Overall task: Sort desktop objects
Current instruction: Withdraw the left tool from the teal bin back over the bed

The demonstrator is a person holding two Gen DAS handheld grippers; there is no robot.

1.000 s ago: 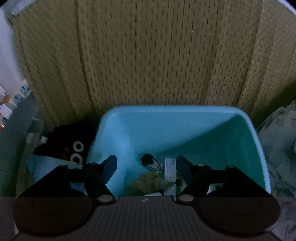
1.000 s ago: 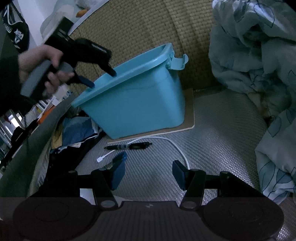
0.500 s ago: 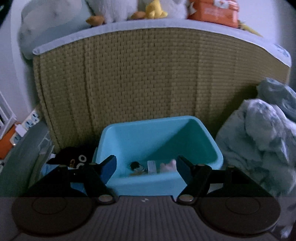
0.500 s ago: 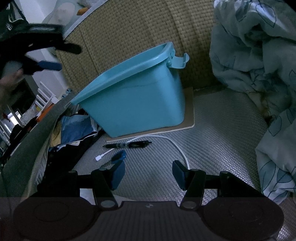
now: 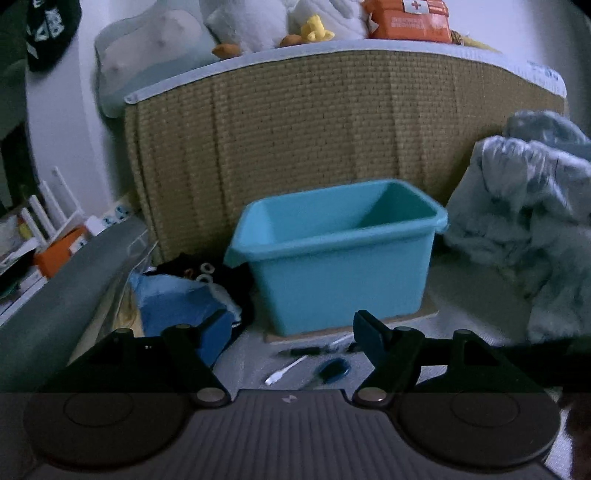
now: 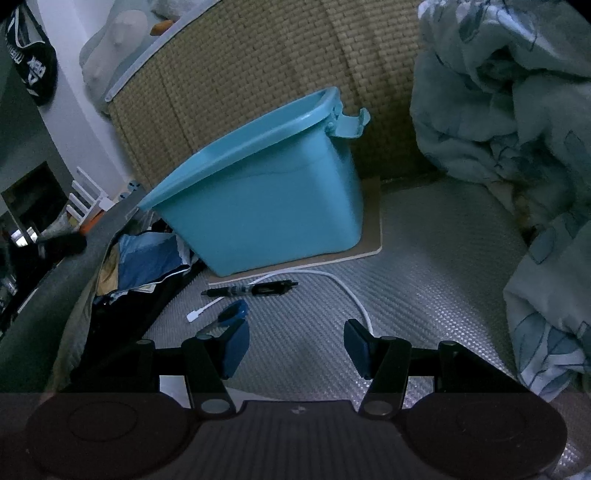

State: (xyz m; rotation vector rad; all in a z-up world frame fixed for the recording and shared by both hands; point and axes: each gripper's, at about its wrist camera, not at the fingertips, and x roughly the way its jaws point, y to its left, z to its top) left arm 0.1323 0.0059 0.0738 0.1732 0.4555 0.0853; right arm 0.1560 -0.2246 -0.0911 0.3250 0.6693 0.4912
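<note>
A teal plastic bin stands on a thin board against a woven headboard. In front of it on the grey mat lie a black pen, a white cable with its plug end, and a small blue oval object. My left gripper is open and empty, held back from the bin above these items. My right gripper is open and empty, low over the mat just behind the cable and blue object.
A crumpled blue-grey blanket fills the right side. Blue and black clothes are piled left of the bin. A grey ledge runs along the left. Plush toys and an orange pack sit on top of the headboard.
My left gripper has pulled up and back from inside the bin, so the bin's front and the mat items now show. My right gripper has stayed still.
</note>
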